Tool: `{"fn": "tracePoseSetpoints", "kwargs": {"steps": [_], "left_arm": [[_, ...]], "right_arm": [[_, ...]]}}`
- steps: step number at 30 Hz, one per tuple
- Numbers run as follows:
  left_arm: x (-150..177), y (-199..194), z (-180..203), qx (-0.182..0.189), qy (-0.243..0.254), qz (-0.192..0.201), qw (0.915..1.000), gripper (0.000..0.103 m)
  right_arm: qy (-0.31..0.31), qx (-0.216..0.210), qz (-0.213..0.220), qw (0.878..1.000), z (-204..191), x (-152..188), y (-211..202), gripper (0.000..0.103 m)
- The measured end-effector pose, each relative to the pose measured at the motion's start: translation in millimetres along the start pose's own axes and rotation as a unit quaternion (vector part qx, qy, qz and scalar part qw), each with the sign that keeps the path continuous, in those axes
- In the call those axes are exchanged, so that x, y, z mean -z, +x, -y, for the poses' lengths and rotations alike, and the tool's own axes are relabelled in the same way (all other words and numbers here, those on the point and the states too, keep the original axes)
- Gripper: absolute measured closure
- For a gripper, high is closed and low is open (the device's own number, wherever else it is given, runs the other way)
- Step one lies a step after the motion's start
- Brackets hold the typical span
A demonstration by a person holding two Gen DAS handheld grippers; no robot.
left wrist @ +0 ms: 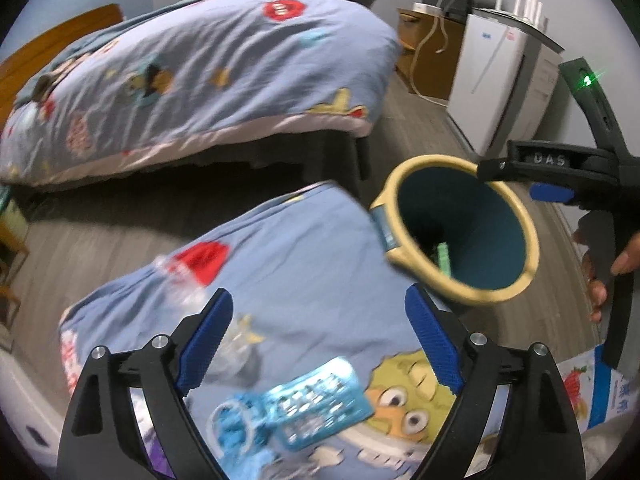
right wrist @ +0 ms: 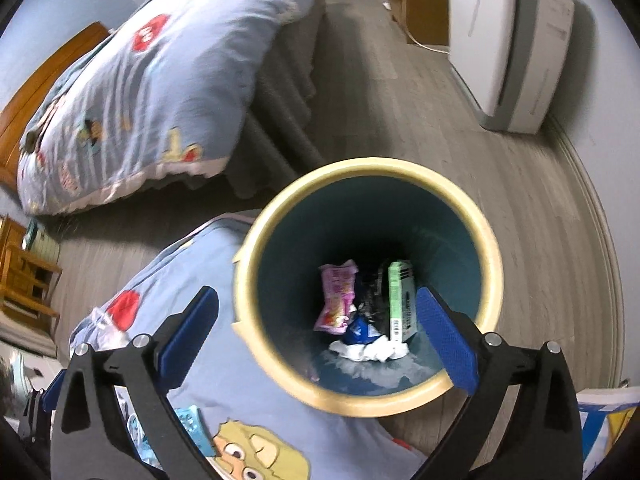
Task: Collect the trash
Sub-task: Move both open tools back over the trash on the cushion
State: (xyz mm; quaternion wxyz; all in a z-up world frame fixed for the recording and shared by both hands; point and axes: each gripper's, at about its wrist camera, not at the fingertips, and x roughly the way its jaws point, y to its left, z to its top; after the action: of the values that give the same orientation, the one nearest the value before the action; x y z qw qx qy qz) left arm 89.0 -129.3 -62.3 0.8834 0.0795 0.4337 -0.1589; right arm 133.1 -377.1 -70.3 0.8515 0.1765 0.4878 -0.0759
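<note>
Left wrist view. Item: trash bin (left wrist: 456,236), round, cream rim, teal inside, standing on the wood floor (left wrist: 120,232) just past the corner of the near bed; its long axis runs upright and its mouth faces up toward me. A green box (left wrist: 443,258) shows inside, on end against the wall. My left gripper (left wrist: 318,340) points steeply down over the near blue cartoon-print quilt (left wrist: 304,248), jaws spread wide, nothing between the pads. Below it on the quilt: a blue wrapper (left wrist: 320,400), long side running left to right, blurred; a clear plastic scrap (left wrist: 180,284) to the upper left, also blurred. My right gripper's body (left wrist: 560,168) reaches over the bin's far rim from the right, with the hand (left wrist: 600,268) on its handle. Beyond: a second bed (left wrist: 208,76) under a like quilt, a white appliance (left wrist: 492,80) by the wall, a brown cabinet (left wrist: 432,52).

Right wrist view. Item: same trash bin (right wrist: 368,288), seen almost straight down its upright axis. Contents at the bottom: pink packet (right wrist: 338,300) on end; green box (right wrist: 400,300) on end beside it; a dark blue wrapper (right wrist: 362,330); crumpled white paper (right wrist: 372,352). My right gripper (right wrist: 316,344) hangs above the rim pointing down, jaws wide apart and empty; its left finger is over the quilt (right wrist: 248,392), its right over the bin's near edge. The blue wrapper (right wrist: 192,424) lies on the quilt, partly behind the left finger. A wooden chair (right wrist: 28,280) stands at far left.
</note>
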Motion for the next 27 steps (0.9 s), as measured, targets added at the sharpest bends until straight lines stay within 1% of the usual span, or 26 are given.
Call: {"fn": "tracePoseSetpoints", "kwargs": {"steps": [5,9,11,13,15,17,19,22,25,27], "left_arm": [[25.7,-21.8,-37.4,-0.029,-0.025,-0.005,0.9993,0.015],[44.8,-44.2,-74.5,-0.052,-0.059,-0.01,0.9968,0.015],[53.8,-59.3,-91.6,-0.067,-0.073,-0.003,0.9951,0.015],[61.7,-71.5,-106.1,-0.073,-0.09,0.004,0.9933,0.013],[72.3,-80.0,-119.7,-0.073,-0.111,0.007,0.9911,0.012],[86.2,-81.4,-134.2,-0.076,-0.135,-0.003,0.9879,0.012],[99.1,-77.5,-142.4,-0.085,-0.148,-0.02,0.9851,0.012],[117.0,-68.4,-155.5,-0.089,-0.169,-0.045,0.9805,0.012],[129.0,-59.1,-164.1,-0.108,-0.163,-0.062,0.9787,0.012],[135.3,-52.8,-169.4,-0.108,-0.164,-0.07,0.978,0.012]], "right_arm": [[-0.036,-0.012,0.002,0.999,-36.1,13.9,-8.8,0.006],[-0.067,-0.018,0.001,0.998,-62.9,25.4,-13.1,0.006],[-0.083,-0.022,0.001,0.996,-78.5,32.5,-15.4,0.006],[-0.1,-0.026,-0.002,0.995,-93.3,40.2,-16.5,0.006],[-0.111,-0.028,-0.006,0.993,-103.8,46.5,-15.9,0.006],[-0.122,-0.035,-0.013,0.992,-116.8,54.5,-15.5,0.006],[-0.132,-0.044,-0.021,0.99,-129.2,63.1,-15.8,0.006],[-0.163,-0.057,-0.037,0.984,-153.7,85.3,-18.0,0.006],[-0.189,-0.062,-0.046,0.979,-168.4,104.2,-21.1,0.006],[-0.207,-0.064,-0.053,0.975,-175.9,118.3,-24.4,0.006]]}}
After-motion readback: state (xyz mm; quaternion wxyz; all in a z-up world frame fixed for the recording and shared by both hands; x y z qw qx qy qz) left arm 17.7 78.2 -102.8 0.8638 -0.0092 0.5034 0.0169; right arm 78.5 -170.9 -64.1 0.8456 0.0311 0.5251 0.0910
